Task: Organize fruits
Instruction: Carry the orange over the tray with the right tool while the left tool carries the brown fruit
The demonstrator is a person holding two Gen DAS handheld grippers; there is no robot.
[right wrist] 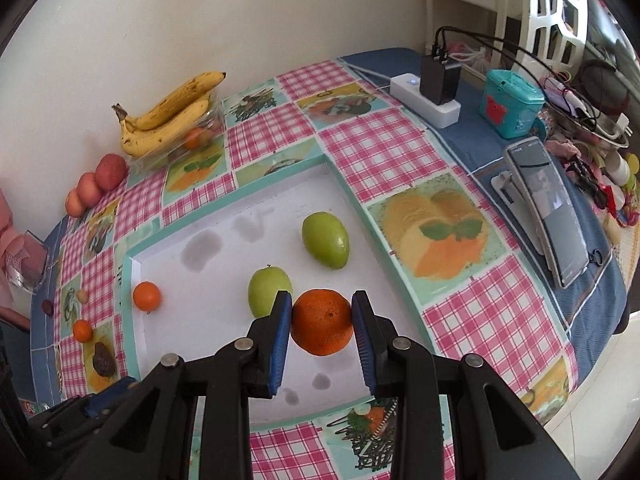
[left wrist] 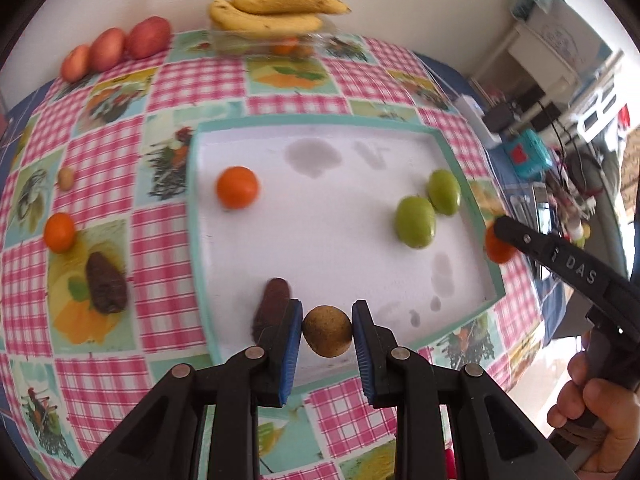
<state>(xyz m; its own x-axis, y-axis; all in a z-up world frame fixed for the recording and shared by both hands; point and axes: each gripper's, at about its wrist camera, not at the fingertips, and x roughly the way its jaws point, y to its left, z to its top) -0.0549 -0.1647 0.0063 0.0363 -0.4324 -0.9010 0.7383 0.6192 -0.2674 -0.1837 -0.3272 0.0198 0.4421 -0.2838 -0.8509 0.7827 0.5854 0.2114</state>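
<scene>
My left gripper [left wrist: 327, 332] is shut on a small tan-brown round fruit [left wrist: 327, 334], held over the near edge of the white tray with the teal rim [left wrist: 320, 122]. A dark brown fruit [left wrist: 274, 300] lies in the tray beside its left finger. The tray also holds a small orange [left wrist: 237, 187] and two green fruits [left wrist: 415, 222]. My right gripper [right wrist: 322, 322] is shut on an orange [right wrist: 322, 322], above the tray [right wrist: 127, 280] just in front of a green fruit [right wrist: 270, 290]. In the left wrist view the right gripper [left wrist: 500, 240] sits at the tray's right rim.
Left of the tray, an orange [left wrist: 59, 232], a dark brown fruit [left wrist: 106, 288] and a small tan fruit [left wrist: 65, 178] lie on the checked cloth. Bananas [right wrist: 172, 112] on a clear box and three red apples [right wrist: 96, 184] line the wall. A power strip [right wrist: 426, 100], teal box [right wrist: 512, 104] and phone [right wrist: 548, 216] stand at the right.
</scene>
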